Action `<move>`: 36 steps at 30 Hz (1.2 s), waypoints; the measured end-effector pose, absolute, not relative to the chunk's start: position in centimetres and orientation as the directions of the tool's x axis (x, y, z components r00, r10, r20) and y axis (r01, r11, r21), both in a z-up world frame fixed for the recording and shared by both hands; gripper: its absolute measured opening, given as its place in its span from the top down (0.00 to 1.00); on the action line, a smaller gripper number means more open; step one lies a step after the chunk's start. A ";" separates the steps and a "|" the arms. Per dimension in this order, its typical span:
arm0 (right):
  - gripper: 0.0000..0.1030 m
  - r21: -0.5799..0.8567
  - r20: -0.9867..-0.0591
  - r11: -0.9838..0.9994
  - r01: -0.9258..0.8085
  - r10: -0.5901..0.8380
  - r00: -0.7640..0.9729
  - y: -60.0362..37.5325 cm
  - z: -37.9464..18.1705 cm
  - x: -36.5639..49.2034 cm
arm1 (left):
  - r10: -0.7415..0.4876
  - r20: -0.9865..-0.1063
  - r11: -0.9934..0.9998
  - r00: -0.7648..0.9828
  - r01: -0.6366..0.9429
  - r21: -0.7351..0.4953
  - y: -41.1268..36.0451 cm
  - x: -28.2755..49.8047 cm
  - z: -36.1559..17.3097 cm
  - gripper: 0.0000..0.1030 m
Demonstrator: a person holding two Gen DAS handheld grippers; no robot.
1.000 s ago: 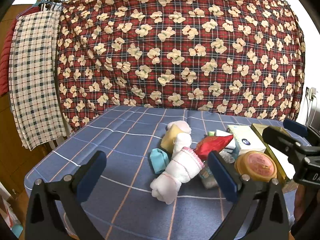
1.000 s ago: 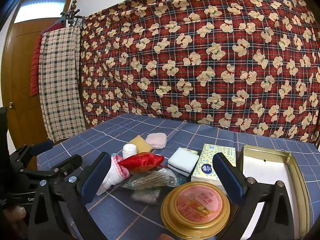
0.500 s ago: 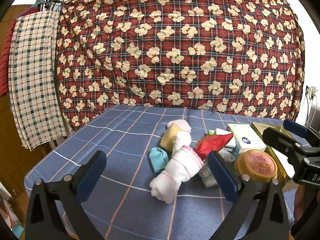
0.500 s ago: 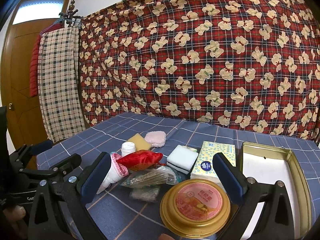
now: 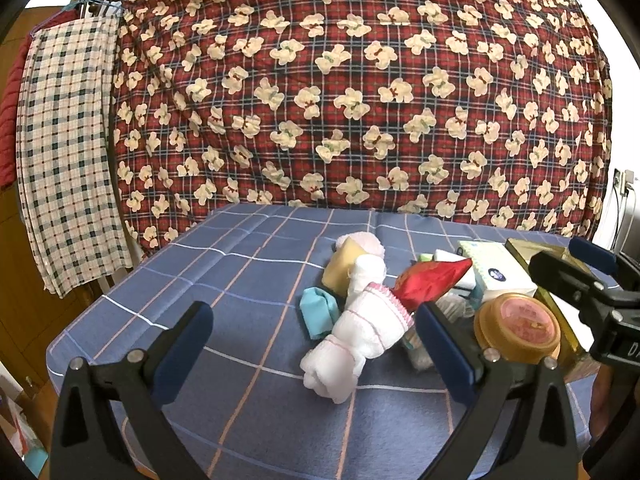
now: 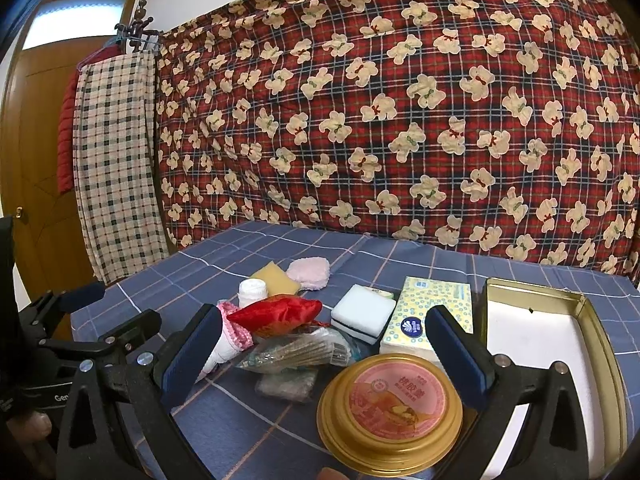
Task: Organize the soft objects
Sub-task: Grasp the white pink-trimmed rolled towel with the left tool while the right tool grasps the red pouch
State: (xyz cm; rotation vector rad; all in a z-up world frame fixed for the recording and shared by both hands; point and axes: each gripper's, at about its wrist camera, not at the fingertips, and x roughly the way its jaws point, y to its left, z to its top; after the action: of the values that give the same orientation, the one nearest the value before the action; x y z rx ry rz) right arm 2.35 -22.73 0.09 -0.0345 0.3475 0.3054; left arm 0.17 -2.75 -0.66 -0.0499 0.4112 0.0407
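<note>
Seemingly nothing is picked yet: left gripper (image 5: pixel 312 340) and right gripper (image 6: pixel 326 346) hover spread and empty before the pile. The sock roll (image 5: pixel 356 340) lies nearest; next, close on it and carry it to the tin (image 6: pixel 536 320).

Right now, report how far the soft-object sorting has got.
Done: nothing visible; the gold tin sits open with nothing in it.
In hand: nothing; the left gripper and right gripper are both open.
Left: everything. The rolled white cloth, red pouch, yellow sponge and pink puff lie loose on the blue sheet.
</note>
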 end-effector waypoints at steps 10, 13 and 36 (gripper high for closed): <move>0.00 0.028 -0.366 0.966 -0.258 0.250 0.896 -22.7 -1.3 4.0 | 0.025 -0.452 0.998 0.892 -0.045 -0.033 -1.9 2.2 -3.8 0.01; 0.00 0.028 -0.370 0.966 -0.258 0.250 0.895 -22.5 -1.4 4.6 | 0.014 -0.460 1.000 0.888 -0.023 -0.013 -2.6 2.8 -4.4 0.01; 0.01 -0.018 -0.395 0.953 -0.303 0.272 0.877 -18.2 -1.7 7.7 | -0.196 -0.496 0.980 0.846 0.152 -0.128 -2.4 6.2 -5.4 0.90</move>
State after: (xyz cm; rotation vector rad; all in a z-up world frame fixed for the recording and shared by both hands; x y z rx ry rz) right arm 7.68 -18.19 -1.73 -0.0798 0.4006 0.3005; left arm 6.22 -2.35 -5.38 -0.0846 0.5314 -0.1841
